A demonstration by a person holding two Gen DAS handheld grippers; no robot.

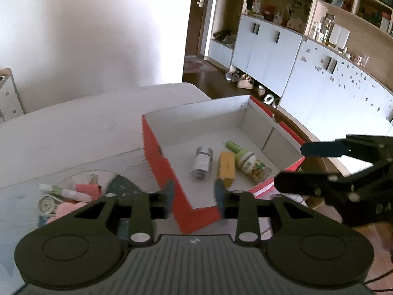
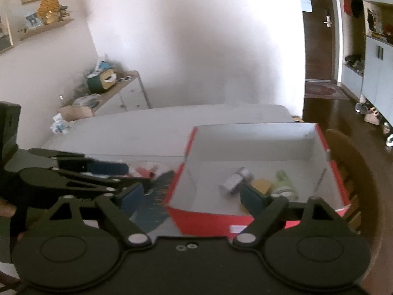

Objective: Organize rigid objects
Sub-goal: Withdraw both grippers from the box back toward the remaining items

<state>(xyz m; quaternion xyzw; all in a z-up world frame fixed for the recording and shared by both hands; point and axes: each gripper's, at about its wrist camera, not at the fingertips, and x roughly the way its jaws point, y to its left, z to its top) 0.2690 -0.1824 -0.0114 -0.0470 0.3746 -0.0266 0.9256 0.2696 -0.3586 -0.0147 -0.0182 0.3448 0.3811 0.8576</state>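
A red cardboard box [image 1: 169,172] with plain white inside walls is set on a pale table [image 1: 73,127]. Three hard things are laid flat on the box floor, side by side. A small round bottle [image 1: 202,163] with a shiny silver cap and a white paper label is seen on the left inside the box. Just beside it a yellow box [image 1: 226,168] with straight edges is laid, and next to that a green bottle [image 1: 245,158] with a round body. Left of the red box, outside it, a pile of small things [image 1: 71,194] is seen, with a white tube and pink soft bits. The left gripper [image 1: 194,196] is held over the near wall of the red box, its blue padded jaws spread apart and holding nothing. The right gripper [image 2: 191,196] is held over the box's near left corner, its jaws also spread wide with nothing between them.
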